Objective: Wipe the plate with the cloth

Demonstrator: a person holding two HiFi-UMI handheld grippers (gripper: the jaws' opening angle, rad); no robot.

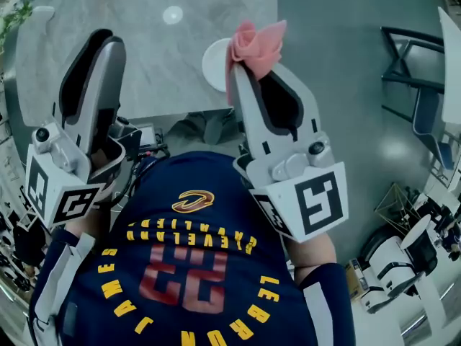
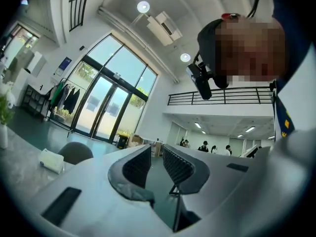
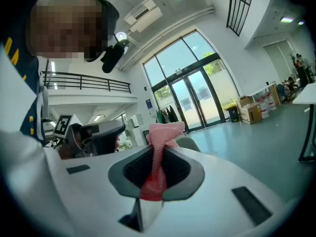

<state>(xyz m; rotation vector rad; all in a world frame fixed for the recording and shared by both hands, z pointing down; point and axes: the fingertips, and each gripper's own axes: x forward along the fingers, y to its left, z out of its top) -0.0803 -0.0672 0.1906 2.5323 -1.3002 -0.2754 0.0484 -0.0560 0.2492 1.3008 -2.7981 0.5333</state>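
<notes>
A pink cloth point(image 1: 256, 42) sticks up out of my right gripper point(image 1: 247, 65), which is shut on it and raised in front of my chest. In the right gripper view the cloth point(image 3: 163, 133) runs pinched between the dark pads, and the gripper point(image 3: 159, 154) points out across the hall. A white plate point(image 1: 213, 64) lies at the near edge of the marble table point(image 1: 144, 56), half hidden behind that gripper. My left gripper point(image 1: 99, 37) is raised at the left, away from the plate. Its jaws point(image 2: 156, 151) hold nothing and stand almost together, a thin slit between them.
A small white round object point(image 1: 173, 14) sits farther back on the table, and a plant point(image 1: 12, 13) is at its far left corner. A dark chair point(image 1: 412, 85) stands on the floor to the right. A white box point(image 2: 52, 160) rests on the table edge.
</notes>
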